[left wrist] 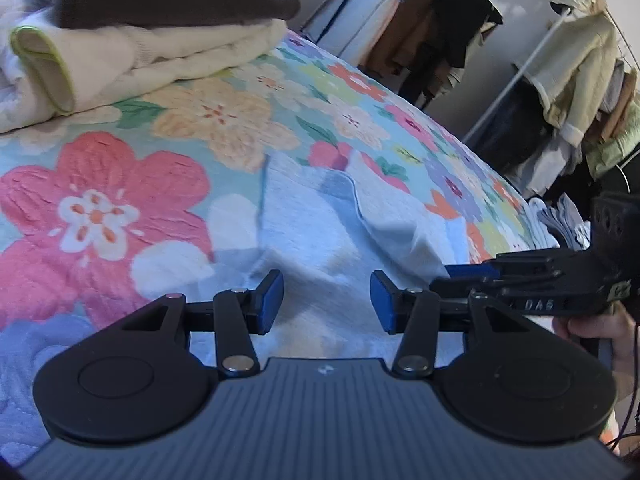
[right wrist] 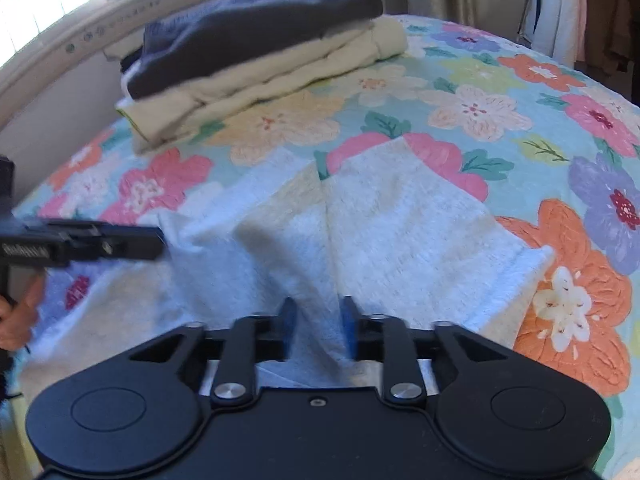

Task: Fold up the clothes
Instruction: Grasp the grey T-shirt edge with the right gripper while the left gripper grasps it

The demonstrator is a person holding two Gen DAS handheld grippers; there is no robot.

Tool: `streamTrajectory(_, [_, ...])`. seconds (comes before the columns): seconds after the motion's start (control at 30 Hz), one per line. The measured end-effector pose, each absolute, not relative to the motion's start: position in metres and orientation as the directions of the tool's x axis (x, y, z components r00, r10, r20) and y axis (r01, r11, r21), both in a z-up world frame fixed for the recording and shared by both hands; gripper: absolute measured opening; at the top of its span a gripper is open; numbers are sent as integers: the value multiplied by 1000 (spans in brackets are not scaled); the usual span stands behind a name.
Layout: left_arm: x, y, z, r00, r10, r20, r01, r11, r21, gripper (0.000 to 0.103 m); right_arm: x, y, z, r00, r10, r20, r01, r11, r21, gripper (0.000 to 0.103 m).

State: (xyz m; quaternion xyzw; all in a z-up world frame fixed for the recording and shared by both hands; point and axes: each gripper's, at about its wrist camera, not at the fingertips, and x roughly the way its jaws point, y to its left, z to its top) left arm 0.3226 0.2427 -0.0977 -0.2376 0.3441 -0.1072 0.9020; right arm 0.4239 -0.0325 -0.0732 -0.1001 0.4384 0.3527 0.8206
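Observation:
A light grey garment (left wrist: 332, 236) lies partly folded on the floral bedspread (left wrist: 120, 208). My left gripper (left wrist: 326, 300) is open just above the garment, with cloth below its blue pads. The right gripper shows at the right edge of this view (left wrist: 500, 276). In the right wrist view the garment (right wrist: 360, 232) is bunched into a ridge. My right gripper (right wrist: 318, 328) is shut on a fold of the garment and lifts it slightly. The left gripper (right wrist: 156, 240) reaches in from the left at the garment's edge.
A stack of folded clothes, dark grey on cream (right wrist: 256, 52), sits at the far side of the bed (left wrist: 160, 32). Clothes racks with hanging garments (left wrist: 568, 68) stand beyond the bed. A pile of clothes (left wrist: 560, 220) lies at the bed's right edge.

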Motion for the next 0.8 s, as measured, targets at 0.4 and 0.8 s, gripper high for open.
streamTrajectory(0.4, [330, 252, -112, 732, -329, -597, -13, 869, -495, 67, 417, -4, -76, 452, 444, -773, -684, 729, 19, 5])
streamTrajectory(0.8, [319, 227, -83, 793, -320, -519, 79, 898, -433, 67, 394, -24, -7, 716, 354, -601, -565, 800, -202, 3])
